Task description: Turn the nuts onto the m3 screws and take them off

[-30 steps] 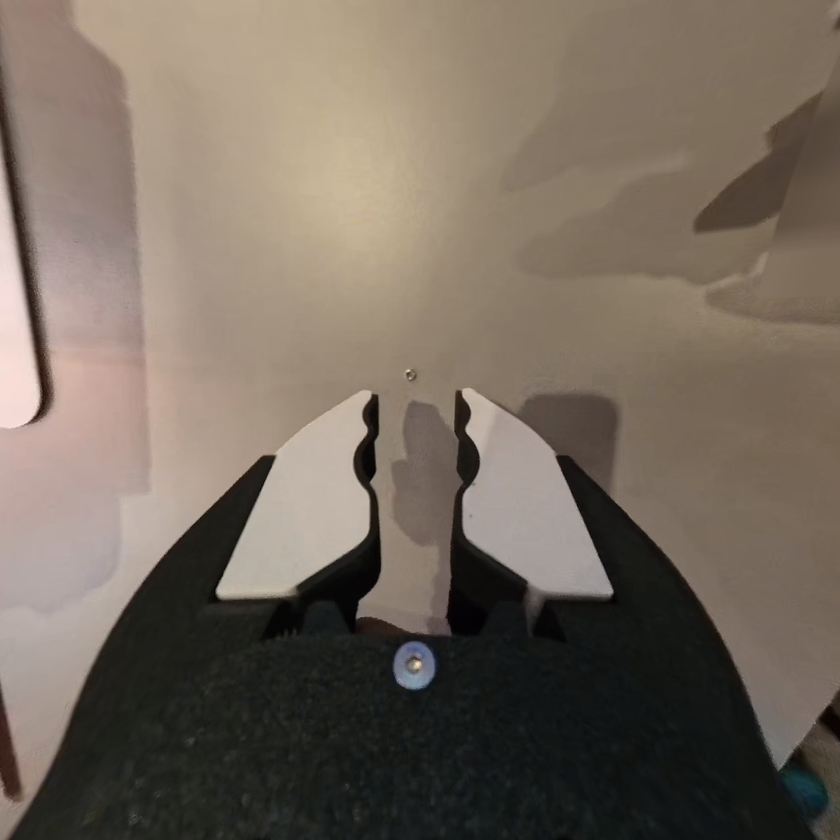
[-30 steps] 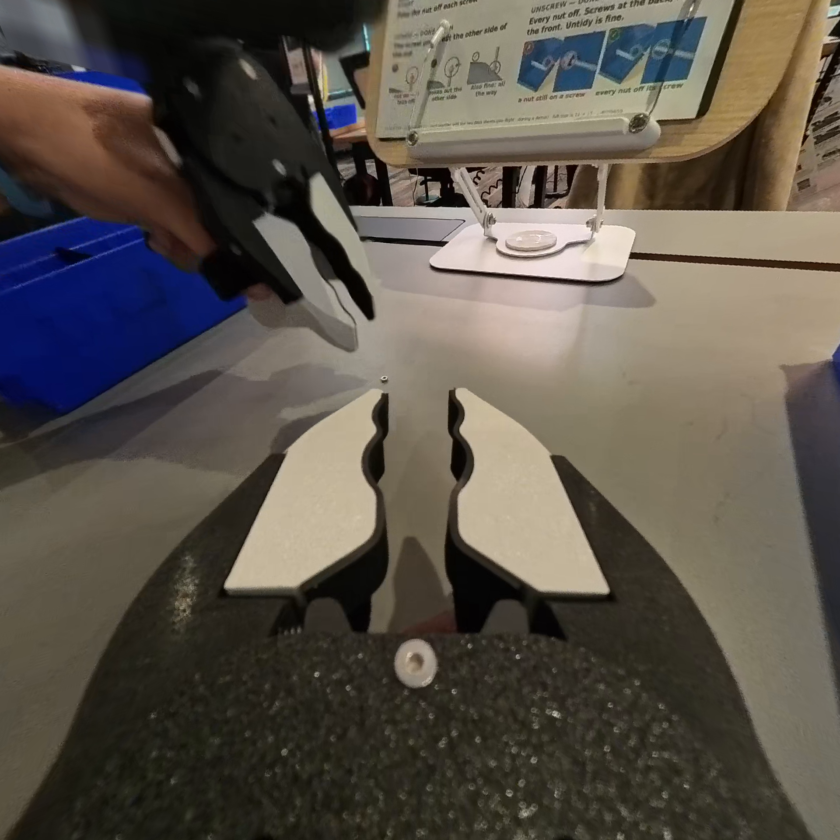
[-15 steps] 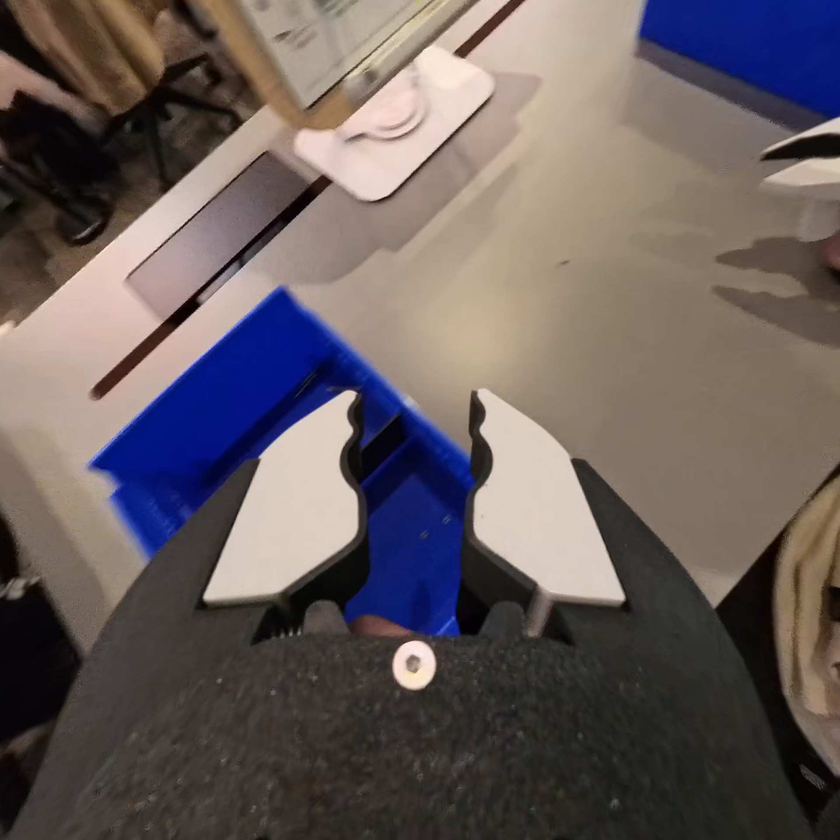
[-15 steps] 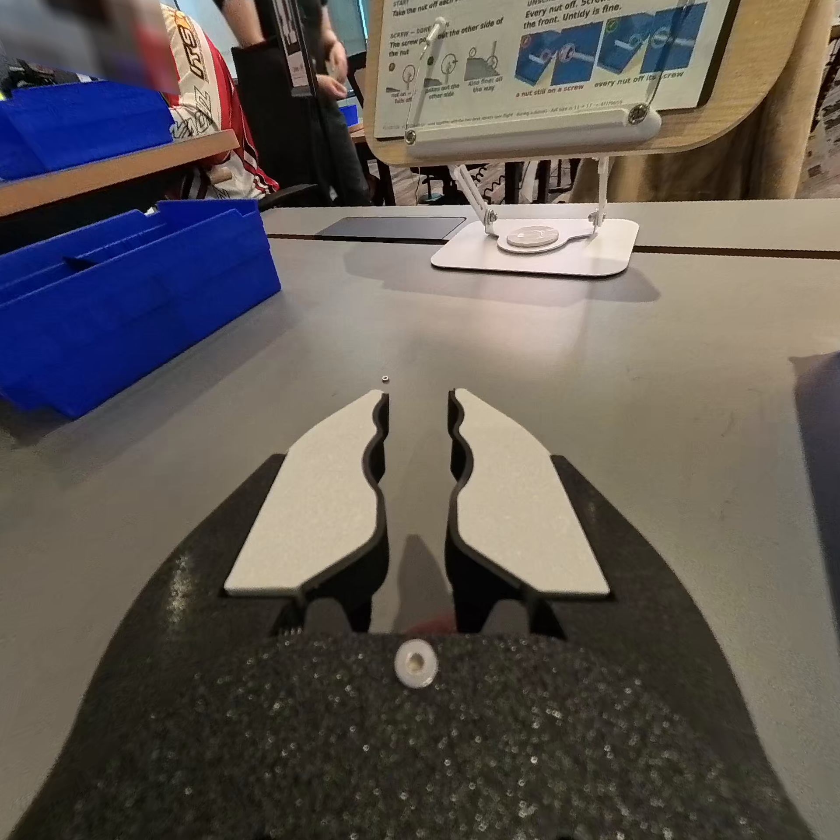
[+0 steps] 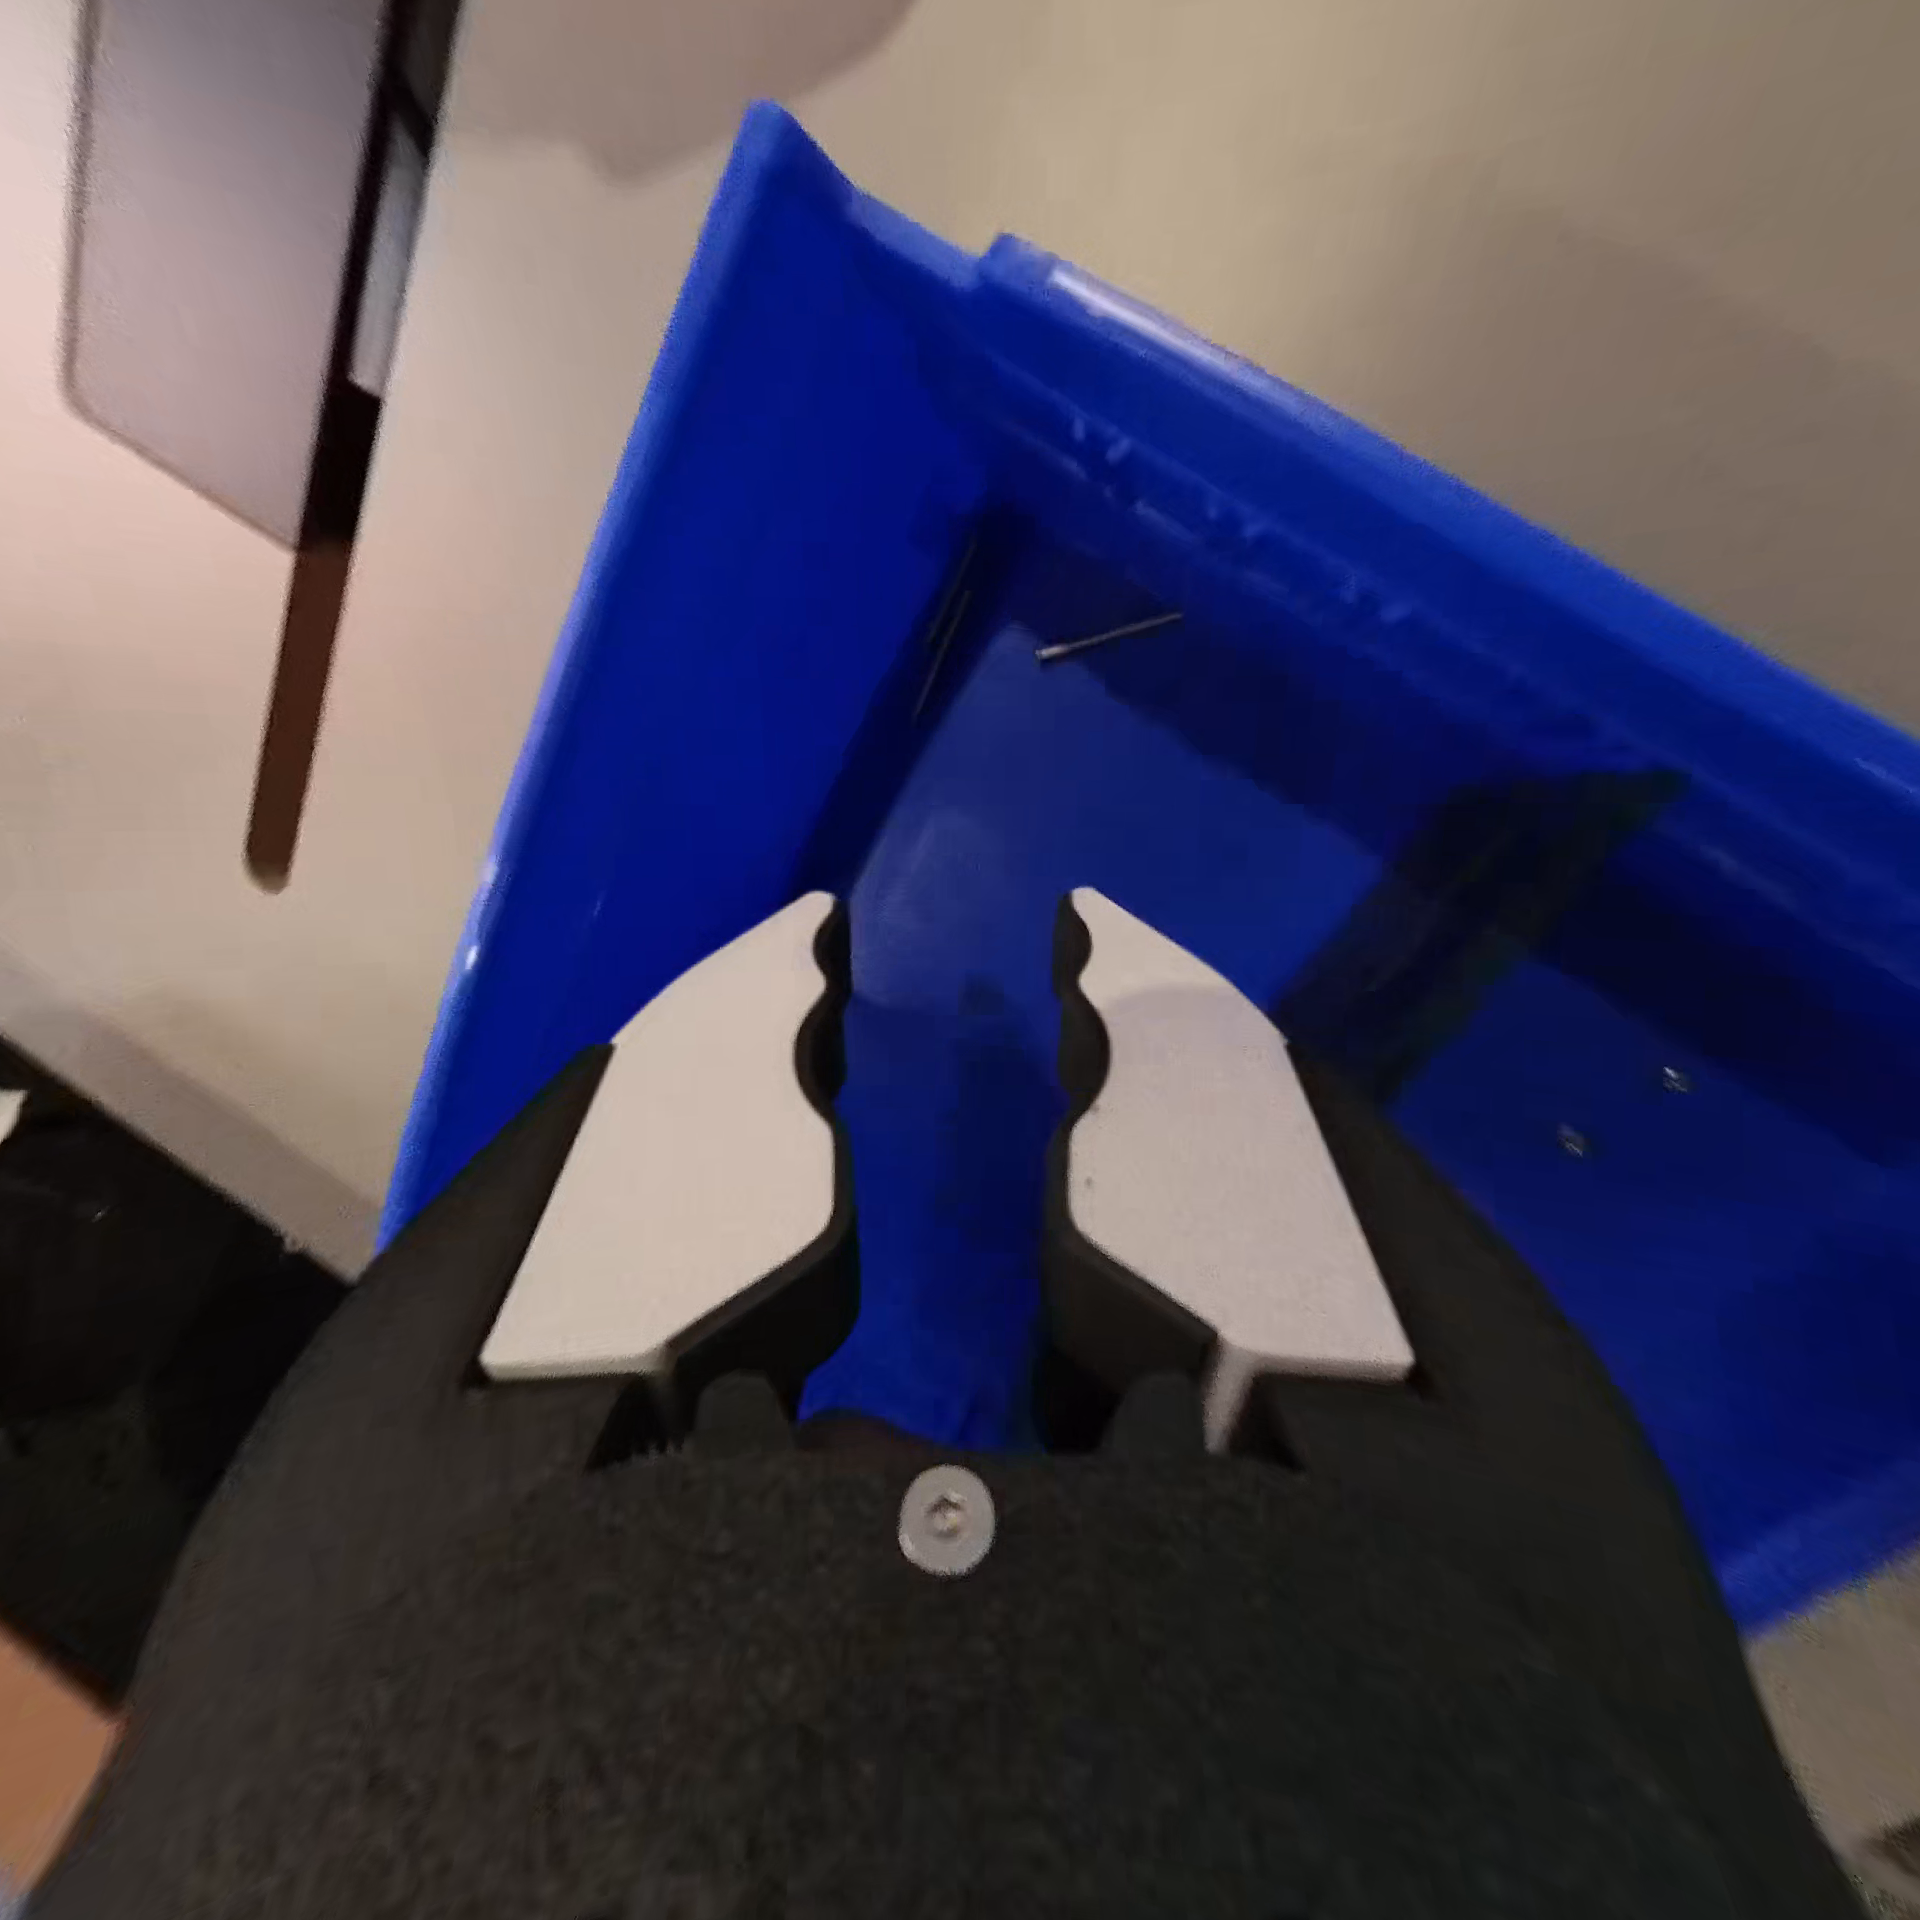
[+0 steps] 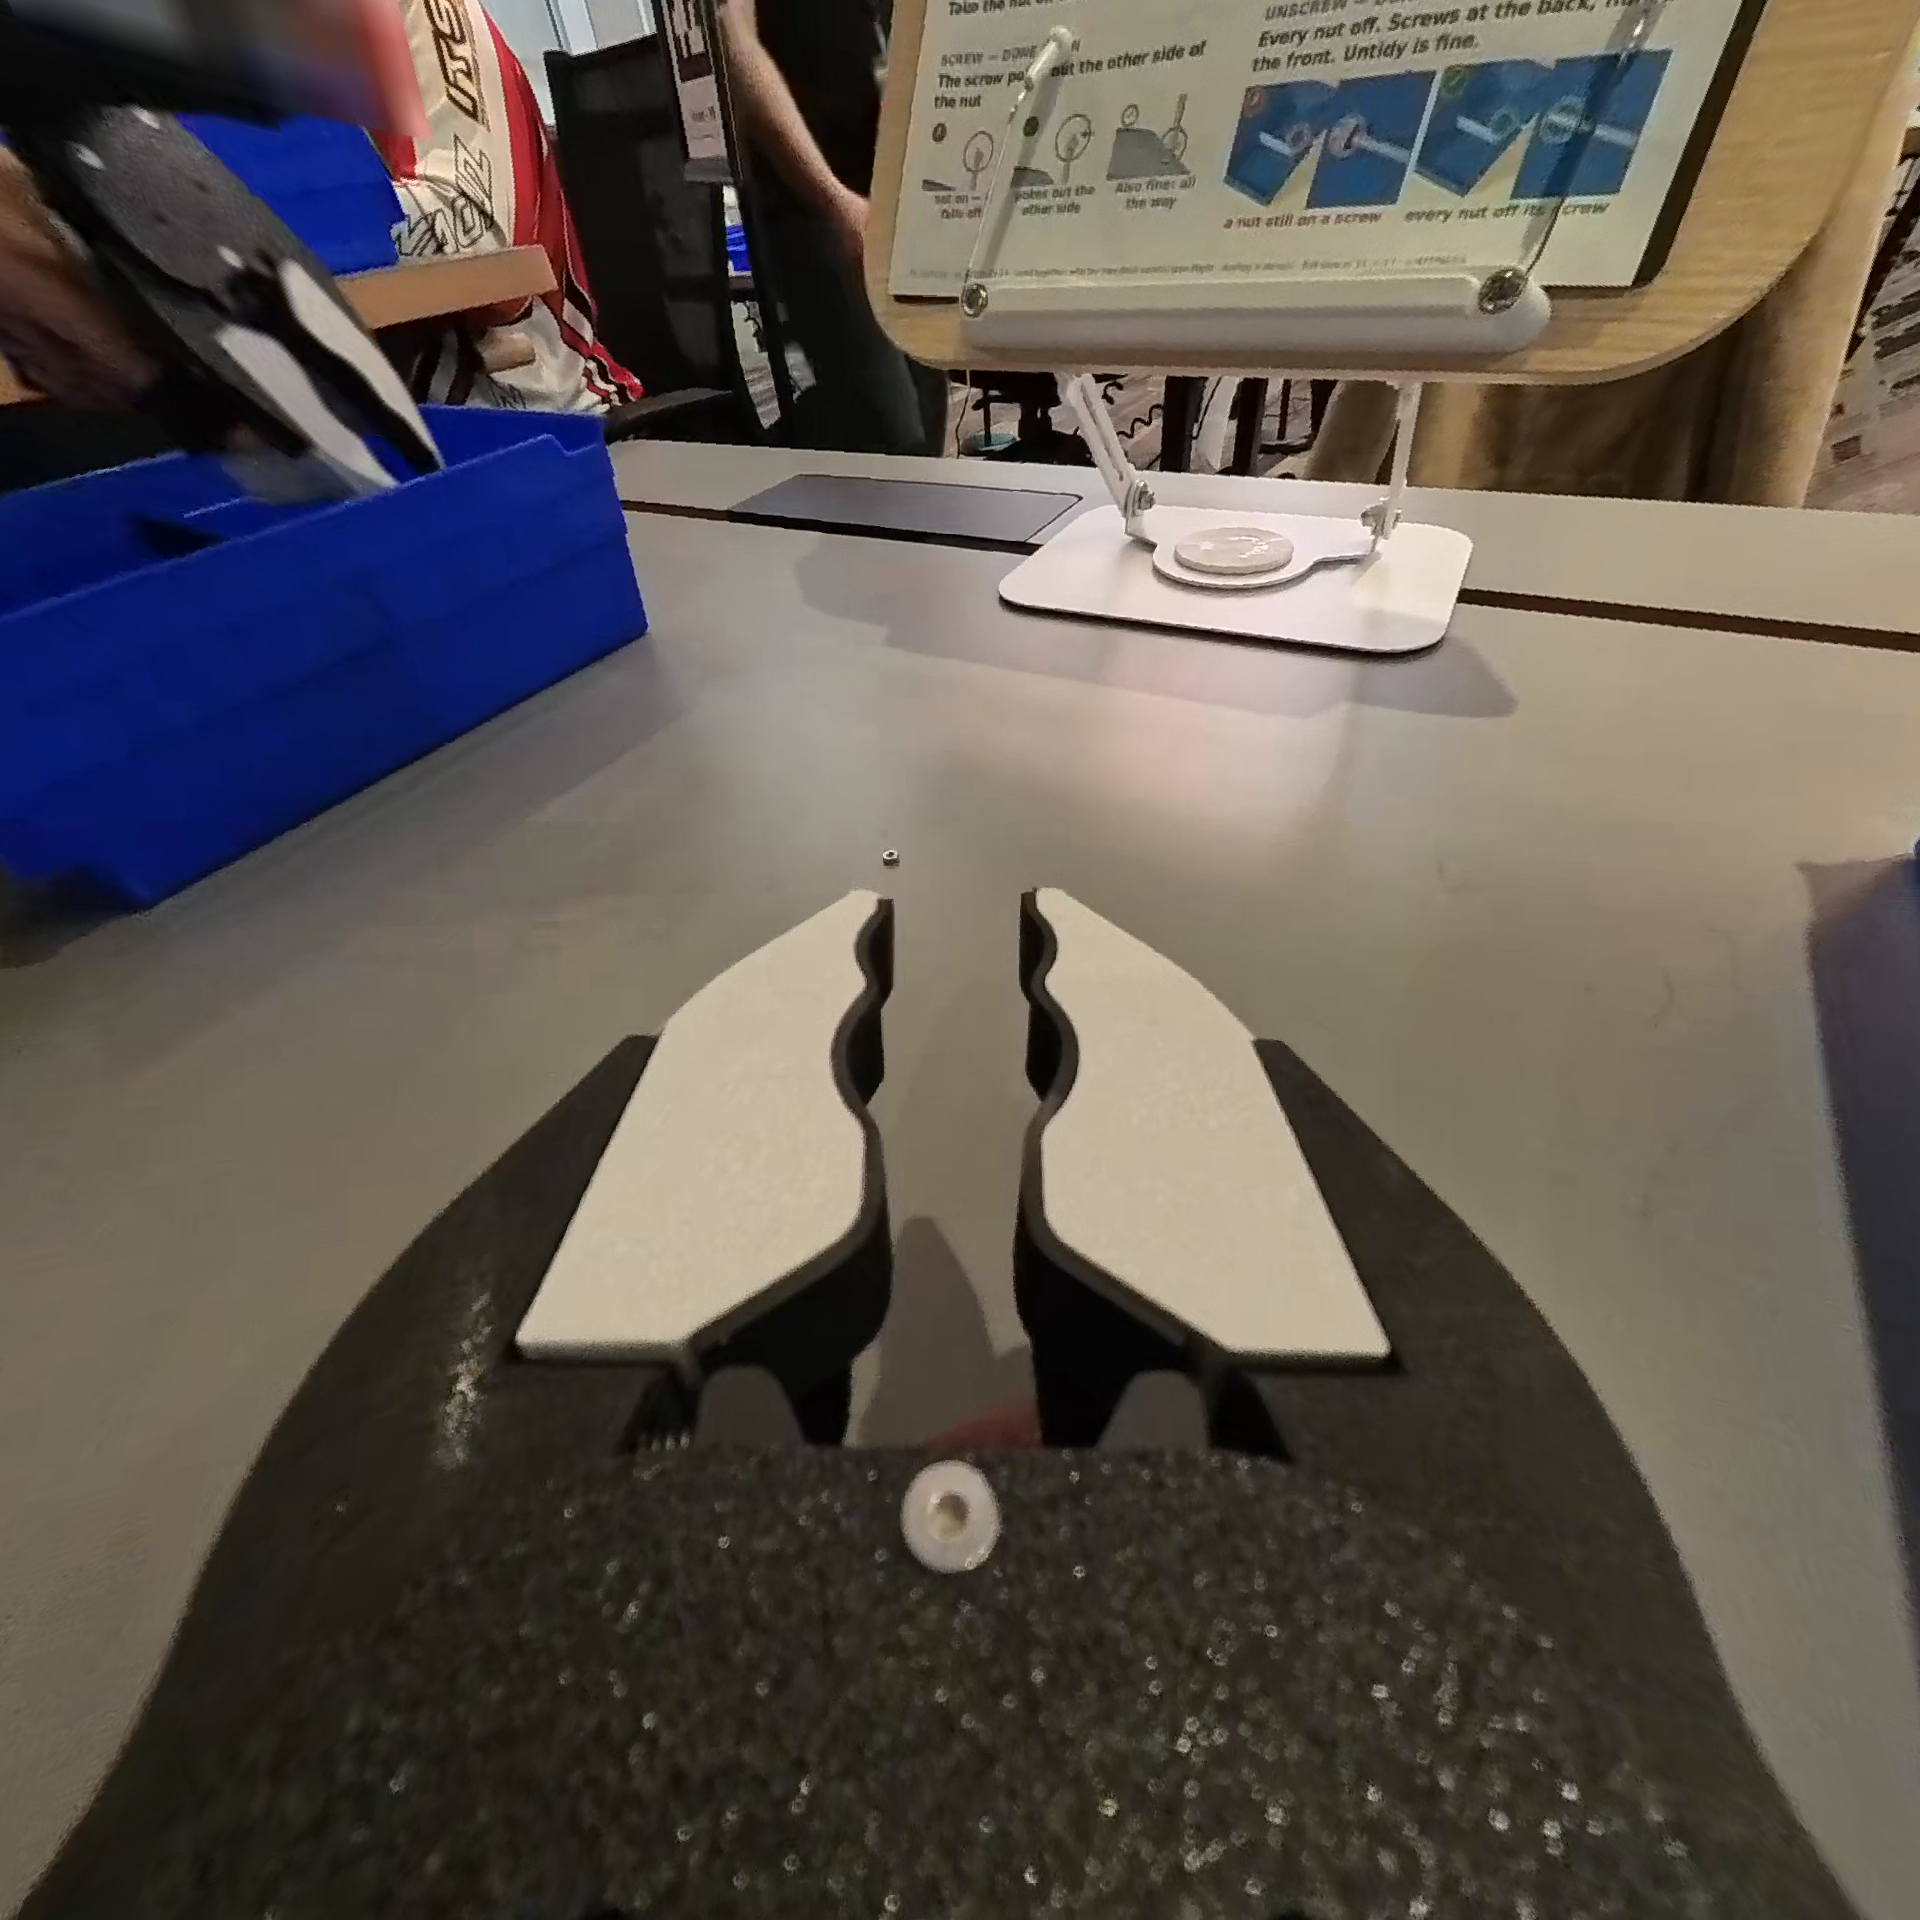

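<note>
A small silver nut [image 6: 889,857] lies on the grey table [image 6: 1351,935] just beyond my right gripper [image 6: 956,902], slightly left of its tips; this gripper is open and empty, low over the table. My left gripper [image 5: 951,909] is open and empty, pointing down into the blue bin [image 5: 748,644]. A thin dark screw [image 5: 1110,635] lies in the bin's far compartment, and two small nuts [image 5: 1574,1140] lie in the compartment on the right. In the right wrist view the left gripper [image 6: 343,436] hangs over the same blue bin [image 6: 312,665] at the far left.
A white stand [image 6: 1236,577] holding a wooden board with an instruction sheet [image 6: 1299,145] stands at the table's back. A dark slot plate [image 6: 904,509] lies behind the bin. People stand and sit beyond the table. A dark blue object [image 6: 1870,1091] edges the right. The grippers' ends are close to 45 cm from one another.
My left gripper has swung from above the loose nut on the table over to the blue bin and now points down into it. My right gripper has stayed still.
</note>
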Demonstrator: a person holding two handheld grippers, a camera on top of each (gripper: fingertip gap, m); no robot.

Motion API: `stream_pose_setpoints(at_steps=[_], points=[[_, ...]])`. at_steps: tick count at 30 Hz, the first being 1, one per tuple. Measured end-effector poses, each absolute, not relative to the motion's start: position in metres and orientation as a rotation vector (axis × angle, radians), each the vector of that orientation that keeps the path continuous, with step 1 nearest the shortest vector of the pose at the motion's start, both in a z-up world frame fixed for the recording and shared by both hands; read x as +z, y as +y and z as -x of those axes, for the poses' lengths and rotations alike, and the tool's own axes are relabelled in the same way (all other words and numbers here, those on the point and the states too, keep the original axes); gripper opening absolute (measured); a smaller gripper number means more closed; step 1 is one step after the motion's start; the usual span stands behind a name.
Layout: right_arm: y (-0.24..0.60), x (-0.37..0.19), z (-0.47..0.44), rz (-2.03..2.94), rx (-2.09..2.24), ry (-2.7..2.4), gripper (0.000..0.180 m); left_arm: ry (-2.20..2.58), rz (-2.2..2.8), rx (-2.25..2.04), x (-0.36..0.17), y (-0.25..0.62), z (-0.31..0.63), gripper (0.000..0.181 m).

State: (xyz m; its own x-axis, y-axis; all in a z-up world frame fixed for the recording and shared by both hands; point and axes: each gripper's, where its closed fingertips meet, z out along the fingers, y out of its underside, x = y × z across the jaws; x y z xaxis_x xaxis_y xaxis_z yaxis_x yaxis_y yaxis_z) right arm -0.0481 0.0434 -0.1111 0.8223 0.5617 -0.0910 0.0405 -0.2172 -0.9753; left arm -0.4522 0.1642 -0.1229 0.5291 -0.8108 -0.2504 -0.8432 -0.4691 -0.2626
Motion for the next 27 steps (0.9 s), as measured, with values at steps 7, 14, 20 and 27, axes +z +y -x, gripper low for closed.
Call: stream_pose_setpoints(at_steps=[7,14,20,27], points=[[0.042,-0.111,0.05,1.734,0.487,-0.49,0.022,1.605,2.319,-0.112,-0.157,0.174,0.41,0.028],[0.042,-0.112,0.053,1.735,0.463,-0.512,0.021,1.799,2.261,-0.158,-0.172,0.169,0.402,0.035],[0.041,-0.111,0.052,1.729,0.461,-0.508,0.021,1.883,2.257,-0.154,-0.186,0.176,0.404,0.038],[0.041,-0.111,0.052,1.727,0.464,-0.51,0.021,1.894,2.244,-0.231,-0.192,0.172,0.401,0.016]])
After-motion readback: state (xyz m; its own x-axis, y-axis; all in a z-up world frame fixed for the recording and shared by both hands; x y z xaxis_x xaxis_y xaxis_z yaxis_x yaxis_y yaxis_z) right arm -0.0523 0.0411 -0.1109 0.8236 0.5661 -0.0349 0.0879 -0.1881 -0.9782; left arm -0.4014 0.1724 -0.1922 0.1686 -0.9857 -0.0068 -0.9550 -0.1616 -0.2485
